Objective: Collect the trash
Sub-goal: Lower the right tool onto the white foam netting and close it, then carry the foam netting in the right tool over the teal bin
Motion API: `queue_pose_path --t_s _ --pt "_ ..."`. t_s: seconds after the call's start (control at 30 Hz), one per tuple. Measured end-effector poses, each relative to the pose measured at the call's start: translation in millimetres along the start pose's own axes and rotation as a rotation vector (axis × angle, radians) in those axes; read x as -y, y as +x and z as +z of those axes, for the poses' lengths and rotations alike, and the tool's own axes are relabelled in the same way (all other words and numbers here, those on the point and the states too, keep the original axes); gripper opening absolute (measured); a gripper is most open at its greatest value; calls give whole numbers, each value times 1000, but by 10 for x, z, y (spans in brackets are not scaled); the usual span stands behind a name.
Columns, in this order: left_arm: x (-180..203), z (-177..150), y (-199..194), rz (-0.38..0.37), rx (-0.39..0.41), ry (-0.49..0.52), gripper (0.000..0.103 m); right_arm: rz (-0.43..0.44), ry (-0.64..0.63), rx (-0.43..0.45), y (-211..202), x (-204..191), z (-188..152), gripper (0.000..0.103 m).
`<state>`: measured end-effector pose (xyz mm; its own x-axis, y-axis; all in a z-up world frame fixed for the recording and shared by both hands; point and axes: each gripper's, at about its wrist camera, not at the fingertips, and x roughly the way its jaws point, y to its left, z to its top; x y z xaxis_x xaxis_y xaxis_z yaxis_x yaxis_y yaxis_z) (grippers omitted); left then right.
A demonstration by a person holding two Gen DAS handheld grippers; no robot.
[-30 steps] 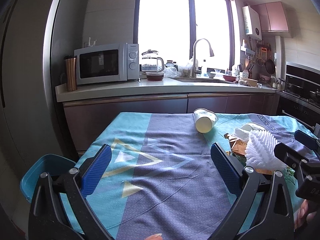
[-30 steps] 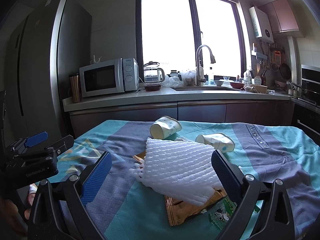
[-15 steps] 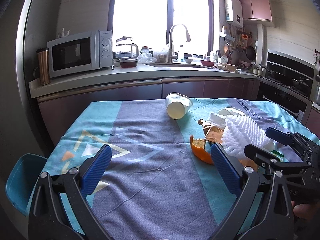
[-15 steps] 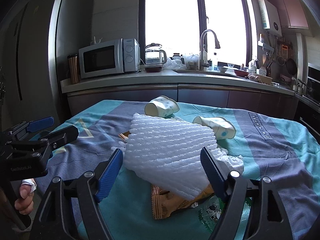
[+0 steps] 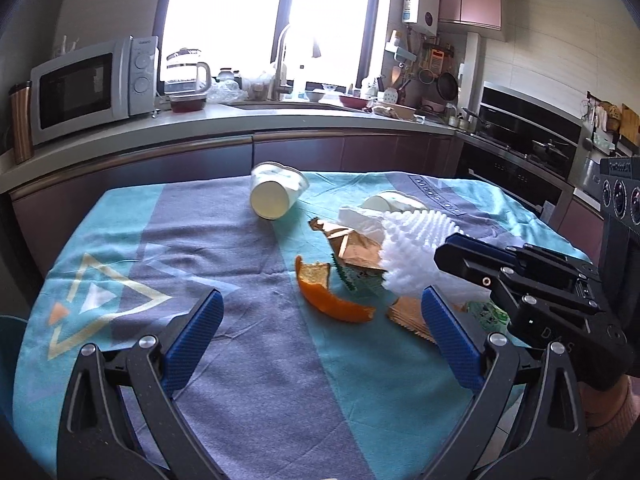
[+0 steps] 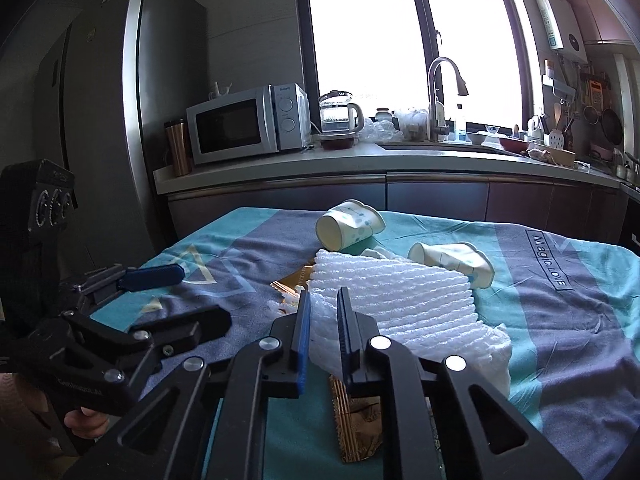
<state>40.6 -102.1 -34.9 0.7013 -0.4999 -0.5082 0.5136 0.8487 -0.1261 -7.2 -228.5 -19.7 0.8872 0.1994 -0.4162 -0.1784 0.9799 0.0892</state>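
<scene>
Foam net (image 6: pixel 384 292), wrapper (image 5: pixel 356 248) and orange peel (image 5: pixel 324 292) crowd cups (image 6: pixel 350 228).

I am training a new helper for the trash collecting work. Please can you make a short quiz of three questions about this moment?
1. True or false: the right tool is shut on the white foam net.
2. Which item lies nearest the left tool? A) the orange peel B) the near paper cup C) the far paper cup
3. Fill in: both paper cups lie on their ____ on the tablecloth.

Key:
1. True; its pads pinch the near edge of the net.
2. A; the peel lies between the open pads, not touching them.
3. sides.
</scene>
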Motion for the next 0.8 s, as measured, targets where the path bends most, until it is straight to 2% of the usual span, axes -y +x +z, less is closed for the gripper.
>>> queue_pose_path --t_s 0.13,0.27,0.33,0.47,0.5,0.53,0.57,0.67,0.8 --pt "120 40 175 -88 -47 11 83 24 29 33 -109 89 76 11" --pt "124 100 347 -212 -97 -50 64 61 62 54 -188 175 132 10" --pt "107 115 438 -246 -115 -75 57 67 68 61 -201 197 145 10" --pt "43 88 632 -278 -175 -132 24 77 81 72 -220 238 167 10" --pt "21 80 656 -289 -180 -149 22 77 84 75 -224 242 173 10" --pt "-14 72 660 -300 -184 -166 15 77 84 77 -229 248 181 10" --pt "-47 73 658 -310 -181 -179 12 77 84 80 -237 250 189 10" --pt "-64 99 587 -331 -152 -175 11 86 88 93 -266 256 233 10" --pt "-73 181 295 -358 -90 -154 11 102 83 122 -339 220 333 10"
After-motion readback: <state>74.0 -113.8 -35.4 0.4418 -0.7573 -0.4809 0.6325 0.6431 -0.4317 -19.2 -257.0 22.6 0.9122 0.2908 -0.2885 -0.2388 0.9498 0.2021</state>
